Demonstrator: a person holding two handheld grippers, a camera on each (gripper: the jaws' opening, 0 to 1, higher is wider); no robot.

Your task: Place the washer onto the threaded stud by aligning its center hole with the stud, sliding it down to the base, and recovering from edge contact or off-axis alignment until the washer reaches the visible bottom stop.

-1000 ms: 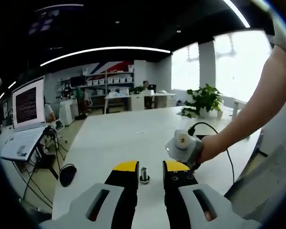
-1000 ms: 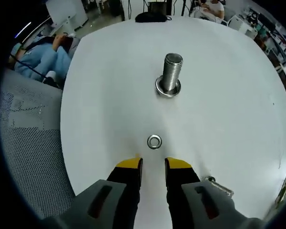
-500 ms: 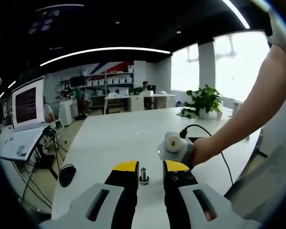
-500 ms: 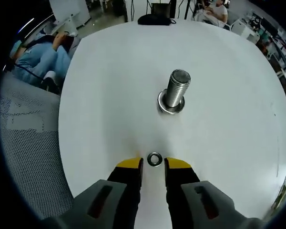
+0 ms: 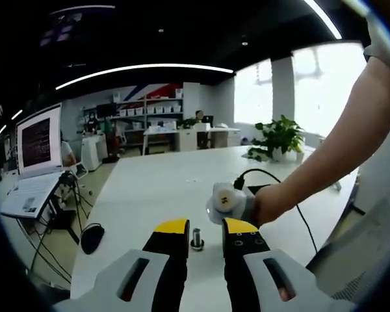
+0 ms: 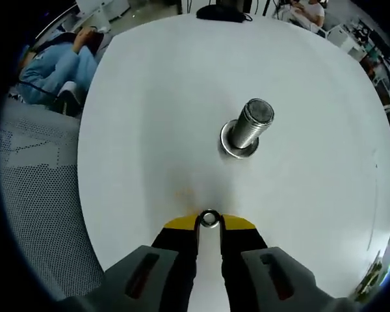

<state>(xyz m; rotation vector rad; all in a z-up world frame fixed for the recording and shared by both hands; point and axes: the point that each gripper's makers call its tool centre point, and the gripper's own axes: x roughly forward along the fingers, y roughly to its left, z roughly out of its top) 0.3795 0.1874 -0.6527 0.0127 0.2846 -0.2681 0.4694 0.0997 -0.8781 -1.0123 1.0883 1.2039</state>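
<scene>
The right tongs (image 6: pixel 209 224) are pinching the washer (image 6: pixel 209 218) between their yellow tips on the white table (image 6: pixel 136 130), near the upright threaded stud (image 6: pixel 250 127). The left tongs (image 5: pixel 205 229) are sitting released, jaws apart.

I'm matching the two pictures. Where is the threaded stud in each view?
Left gripper view: the threaded stud stands small at lower centre, between the left hand-held gripper's jaws.
Right gripper view: it stands large, right of centre, beyond the washer.
Shared landmark: the white table.
</scene>
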